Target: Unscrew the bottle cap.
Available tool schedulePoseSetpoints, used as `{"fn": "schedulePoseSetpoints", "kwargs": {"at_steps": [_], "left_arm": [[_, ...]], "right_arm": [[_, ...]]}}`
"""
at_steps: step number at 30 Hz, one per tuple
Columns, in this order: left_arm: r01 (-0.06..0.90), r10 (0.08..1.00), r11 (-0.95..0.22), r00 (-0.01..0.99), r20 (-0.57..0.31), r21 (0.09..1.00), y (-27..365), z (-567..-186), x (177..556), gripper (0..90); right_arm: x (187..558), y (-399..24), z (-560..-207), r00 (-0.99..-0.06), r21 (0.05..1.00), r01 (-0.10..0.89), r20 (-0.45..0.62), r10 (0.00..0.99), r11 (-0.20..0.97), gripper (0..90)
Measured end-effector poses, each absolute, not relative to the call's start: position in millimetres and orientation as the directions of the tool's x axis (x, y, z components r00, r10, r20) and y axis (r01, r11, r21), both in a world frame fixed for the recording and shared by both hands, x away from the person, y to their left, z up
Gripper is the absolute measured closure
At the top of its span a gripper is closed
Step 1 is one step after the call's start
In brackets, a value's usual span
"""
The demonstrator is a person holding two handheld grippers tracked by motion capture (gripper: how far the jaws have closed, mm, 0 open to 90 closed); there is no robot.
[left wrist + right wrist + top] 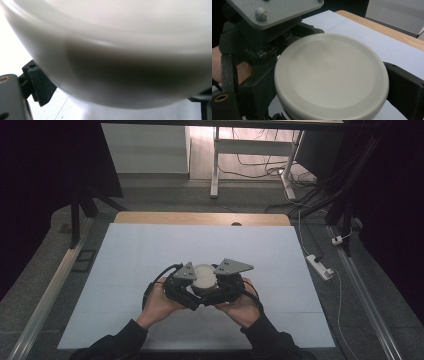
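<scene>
Left hand-held gripper: sits left of centre on the bench, held by the person's left hand, grey plate on top. In the left gripper view its jaws stand wide, one at each lower corner, with the white lid bulging between them at very close range. Picture too close and blurred to show contact, so I cannot tell whether this gripper is clamped or merely set around the lid.

Lid: round, off-white, shallow, domed rim, faint embossed mark at the middle of its flat face. It lies between the two grippers, near the front middle of the bench, flat face up and tilted slightly. Being round, it has no long axis in plan; its short axis points roughly upward. What is under it is hidden; judged to sit on a jar or pot, not confirmed.

Right hand-held gripper: held by the right hand, right of the lid. In the right gripper view the lid spans the whole gap between the jaws, rim against both; judged closed on the lid.

Key relation: the lid lies directly ahead of each gripper, the two facing inward from opposite sides, about equally near. Any turning move would go about the upright axis.
</scene>
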State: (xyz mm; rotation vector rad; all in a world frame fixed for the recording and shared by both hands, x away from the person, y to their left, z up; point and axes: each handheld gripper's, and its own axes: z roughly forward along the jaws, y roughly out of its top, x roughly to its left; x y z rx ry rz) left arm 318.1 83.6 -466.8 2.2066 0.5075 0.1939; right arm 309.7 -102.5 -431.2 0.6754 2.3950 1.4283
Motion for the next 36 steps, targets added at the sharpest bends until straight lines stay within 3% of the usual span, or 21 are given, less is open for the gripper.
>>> {"fn": "schedulePoseSetpoints", "kwargs": {"at_steps": [15,18,21,24,29,32,36], "left_arm": [[0.175,0.197,-0.599,0.978,-0.068,0.781,83.5,-467.3,317.5,7.6],[0.164,0.187,-0.607,0.98,-0.061,0.777,81.7,-467.7,316.1,7.6],[0.173,0.208,-0.611,0.977,-0.054,0.773,80.3,-469.1,315.9,7.6],[0.206,0.267,-0.602,0.963,-0.049,0.772,82.1,-468.0,317.2,7.6],[0.254,0.342,-0.581,0.938,-0.051,0.773,83.3,-467.8,318.9,7.6],[0.294,0.415,-0.568,0.909,-0.041,0.769,81.2,-468.0,318.4,7.6],[0.308,0.443,-0.559,0.896,-0.037,0.77,78.9,-467.2,316.2,7.6]], "right_arm": [[326.9,-123.9,-430.2,-0.981,0.884,0.145,0.069,0.182,0.444,6.7],[327.8,-126.8,-430.7,-0.99,0.882,0.116,0.063,0.129,0.457,6.6],[327.9,-127.1,-431.9,-0.986,0.877,0.132,0.068,0.152,0.462,6.4],[326.2,-126.6,-430.3,-0.973,0.88,0.156,0.057,0.225,0.449,0.8],[323.4,-125.6,-422.5,-0.934,0.888,0.221,0.073,0.35,0.403,0.0],[317.4,-118.5,-421.7,-0.91,0.885,0.225,0.042,0.412,0.408,0.0],[309.7,-108.5,-423.2,-0.878,0.881,0.219,-0.01,0.479,0.42,0.0]]}}
